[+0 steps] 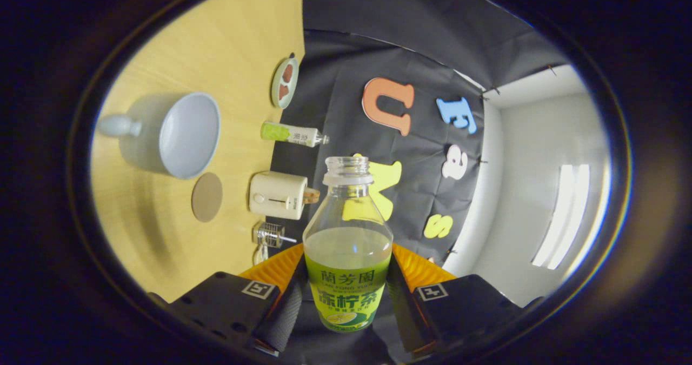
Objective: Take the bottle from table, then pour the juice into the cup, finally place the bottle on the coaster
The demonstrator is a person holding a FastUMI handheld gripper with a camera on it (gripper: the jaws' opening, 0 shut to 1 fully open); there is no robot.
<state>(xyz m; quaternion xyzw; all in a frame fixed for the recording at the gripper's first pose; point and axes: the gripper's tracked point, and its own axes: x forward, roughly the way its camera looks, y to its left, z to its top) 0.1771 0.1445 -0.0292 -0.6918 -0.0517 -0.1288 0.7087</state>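
Note:
My gripper (347,294) is shut on a clear uncapped bottle (347,235) with a green label, both fingers pressing its lower sides. Pale juice fills it to about the shoulder. The view is rolled, so the wooden table (227,35) stands off to the left of the bottle. On it is a wide white cup (186,135) with a handle, its opening facing me and its inside showing no liquid. A round brown coaster (207,196) lies on the table just below the cup, between it and my fingers.
Along the table's far edge, by the black cloth wall, stand a small plate with brown pieces (285,82), a small green-labelled bottle (292,133), a cream toaster-like box (278,194) and a clear glass item (270,234). A white wall is right.

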